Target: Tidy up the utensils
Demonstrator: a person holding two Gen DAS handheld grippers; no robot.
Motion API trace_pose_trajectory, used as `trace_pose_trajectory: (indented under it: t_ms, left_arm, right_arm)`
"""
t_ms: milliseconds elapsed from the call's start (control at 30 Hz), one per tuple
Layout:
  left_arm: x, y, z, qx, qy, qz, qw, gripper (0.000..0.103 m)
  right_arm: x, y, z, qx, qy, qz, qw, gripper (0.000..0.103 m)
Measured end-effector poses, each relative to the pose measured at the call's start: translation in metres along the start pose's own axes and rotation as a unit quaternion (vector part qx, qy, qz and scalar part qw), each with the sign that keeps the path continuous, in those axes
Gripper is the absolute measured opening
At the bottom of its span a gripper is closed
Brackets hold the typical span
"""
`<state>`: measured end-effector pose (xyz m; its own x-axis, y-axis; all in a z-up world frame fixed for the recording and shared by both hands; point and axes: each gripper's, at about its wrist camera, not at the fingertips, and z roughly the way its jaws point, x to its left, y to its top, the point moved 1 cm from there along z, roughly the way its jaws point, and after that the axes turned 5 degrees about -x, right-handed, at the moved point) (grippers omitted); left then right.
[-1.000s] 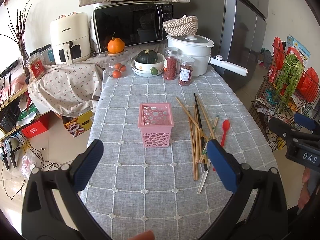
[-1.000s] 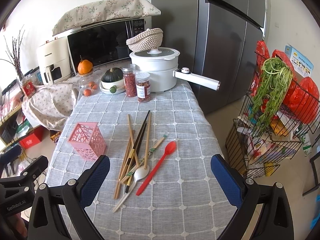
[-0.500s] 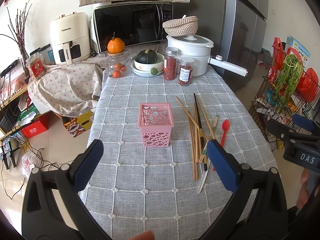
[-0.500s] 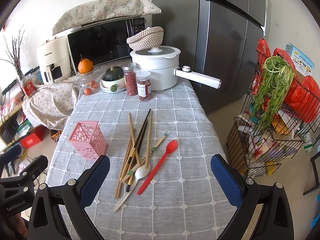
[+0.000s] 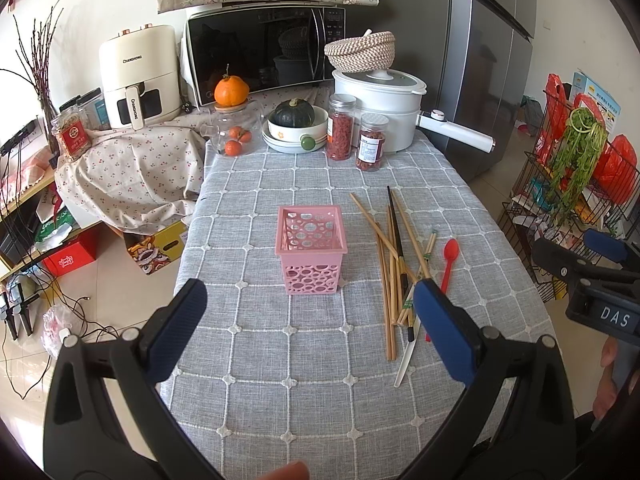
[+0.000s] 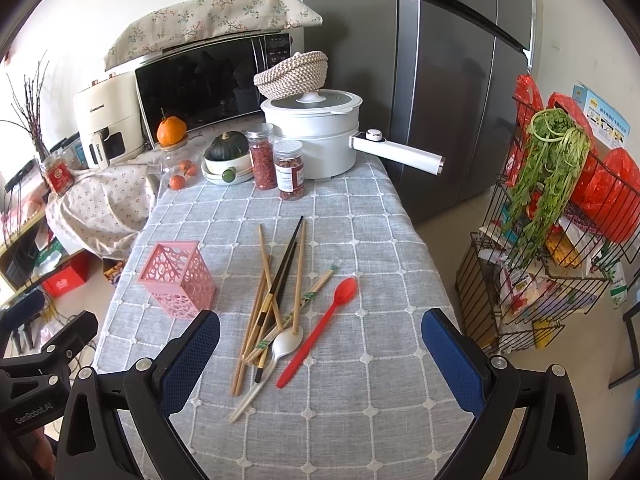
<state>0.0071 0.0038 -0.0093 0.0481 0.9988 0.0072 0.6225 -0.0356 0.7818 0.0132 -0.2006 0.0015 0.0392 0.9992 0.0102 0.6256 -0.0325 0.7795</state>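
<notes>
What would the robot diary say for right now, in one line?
stage: before first pick | left gripper: open | right gripper: open | pink basket: empty | chopsticks, red spoon, white spoon: on table

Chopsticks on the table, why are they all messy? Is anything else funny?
The chopsticks lie loose and crisscrossed on the grey tablecloth, tangled with a white spoon, a red spoon beside them. The pink holder stands upright and looks empty. Nothing looks spilled or broken. Oddly, a woven basket sits on the pot's lid.

Both wrist views over shared table [image 5: 256,344]
</notes>
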Motion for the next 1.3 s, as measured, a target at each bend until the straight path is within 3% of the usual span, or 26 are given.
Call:
trace_pose_trajectory:
  t_ms: [600, 833, 1000, 1067, 1133, 1300]
  left_arm:
    - [-0.001, -0.003, 0.002, -0.003, -0.001, -0.006, 1.0, 0.103]
    - [0.003, 0.005, 0.012, -0.018, -0.025, -0.03, 0.9991, 0.103]
    - [-0.013, 0.011, 0.033, 0.03, -0.057, -0.03, 0.9975, 0.102]
    - [-0.025, 0.016, 0.041, 0.046, -0.068, -0.009, 0.9966, 0.097]
    - [-0.038, 0.022, 0.05, 0.059, -0.076, 0.01, 0.9953, 0.086]
    - [-0.067, 0.044, 0.099, 0.12, -0.112, 0.02, 0.9862, 0.066]
  right_arm:
    - [-0.004, 0.002, 0.004, 0.015, 0.013, 0.015, 1.0, 0.102]
    - [-0.018, 0.011, 0.02, 0.037, 0.015, 0.038, 0.999, 0.102]
    - [-0.035, 0.018, 0.047, 0.069, 0.011, 0.06, 0.996, 0.102]
    - [-0.047, 0.019, 0.062, 0.089, 0.016, 0.079, 0.993, 0.102]
    - [-0.059, 0.021, 0.076, 0.104, 0.014, 0.096, 0.99, 0.101]
    - [-0.087, 0.02, 0.104, 0.134, 0.024, 0.126, 0.983, 0.084]
